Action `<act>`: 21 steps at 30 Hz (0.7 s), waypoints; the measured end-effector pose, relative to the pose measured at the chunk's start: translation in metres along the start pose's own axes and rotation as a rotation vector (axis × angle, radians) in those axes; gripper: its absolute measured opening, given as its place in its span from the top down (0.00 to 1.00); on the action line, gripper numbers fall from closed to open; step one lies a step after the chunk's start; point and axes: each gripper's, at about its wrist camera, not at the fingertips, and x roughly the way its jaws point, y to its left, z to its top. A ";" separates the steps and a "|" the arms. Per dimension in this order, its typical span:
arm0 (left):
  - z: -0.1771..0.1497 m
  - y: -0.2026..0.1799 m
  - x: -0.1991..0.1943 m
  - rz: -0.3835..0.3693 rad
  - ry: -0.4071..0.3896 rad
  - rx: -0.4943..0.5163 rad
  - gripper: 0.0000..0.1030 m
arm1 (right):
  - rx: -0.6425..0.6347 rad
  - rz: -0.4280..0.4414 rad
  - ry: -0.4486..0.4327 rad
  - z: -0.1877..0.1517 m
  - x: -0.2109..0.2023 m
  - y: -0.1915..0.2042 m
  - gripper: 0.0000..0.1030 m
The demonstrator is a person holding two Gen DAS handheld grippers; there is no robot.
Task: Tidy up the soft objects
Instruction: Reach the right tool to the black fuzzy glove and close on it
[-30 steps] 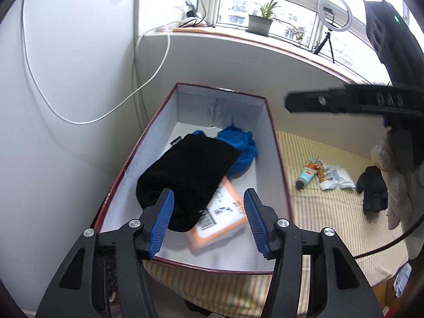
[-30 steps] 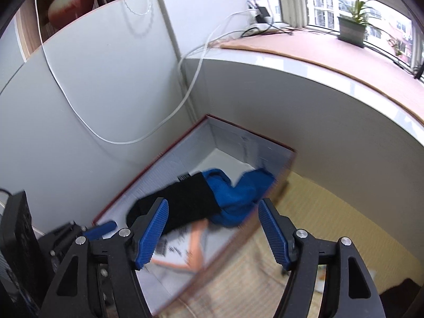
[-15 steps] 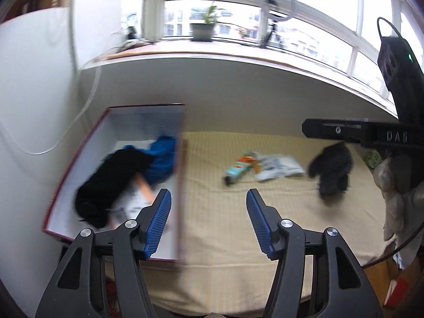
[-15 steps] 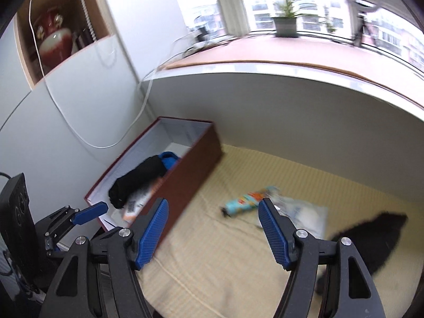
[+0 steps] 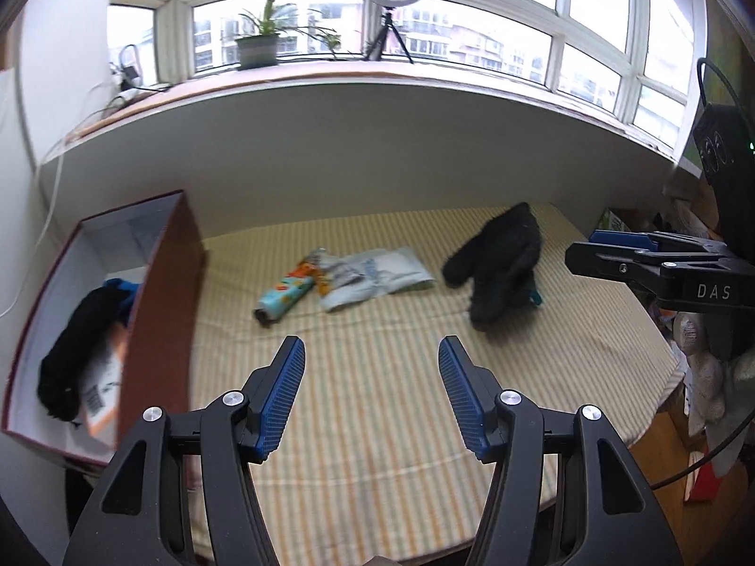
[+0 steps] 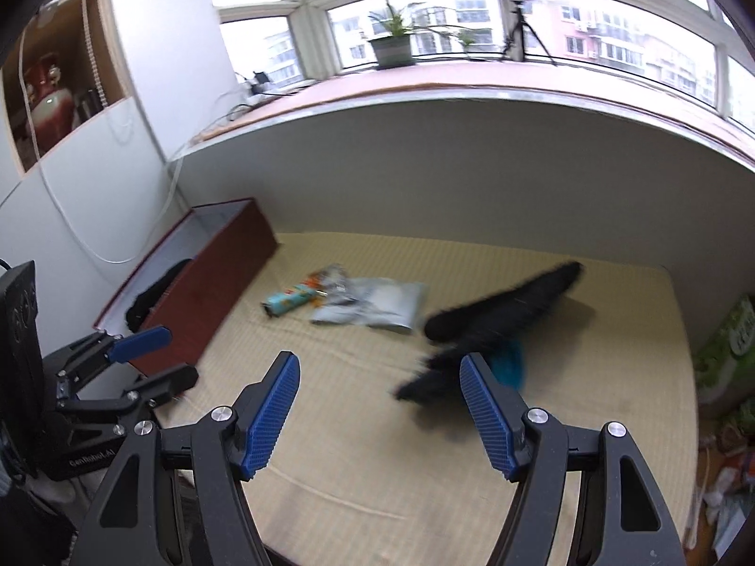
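Note:
A dark red box [image 5: 160, 311] with a white inside stands at the left of the striped mat. A black cloth [image 5: 71, 349], a blue cloth [image 5: 123, 288] and an orange-edged packet lie in it. A black fuzzy garment [image 5: 500, 264] with a teal patch lies on the mat at the right; in the right wrist view this garment [image 6: 495, 316] is just beyond my right fingers. My left gripper [image 5: 372, 389] is open and empty above the mat's front. My right gripper [image 6: 380, 408] is open and empty.
A small printed tube [image 5: 283, 299] and a grey plastic pouch [image 5: 373, 276] lie mid-mat. A white wall and window ledge with a potted plant [image 5: 257, 47] back the mat. Clutter and a green package [image 6: 726, 344] sit past the mat's right edge.
Both grippers have swung right, away from the box toward the middle and right of the mat. The black garment now lies close ahead of the right gripper. Both stayed open.

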 end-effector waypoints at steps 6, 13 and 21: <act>0.003 -0.022 0.014 -0.021 0.018 0.026 0.43 | 0.051 -0.020 0.040 -0.011 0.004 -0.036 0.35; 0.010 -0.032 0.036 -0.073 0.044 0.021 0.43 | 0.081 0.002 0.062 -0.009 0.013 -0.061 0.35; 0.017 -0.038 0.063 -0.157 0.106 -0.006 0.43 | 0.206 0.088 0.098 0.002 0.036 -0.101 0.35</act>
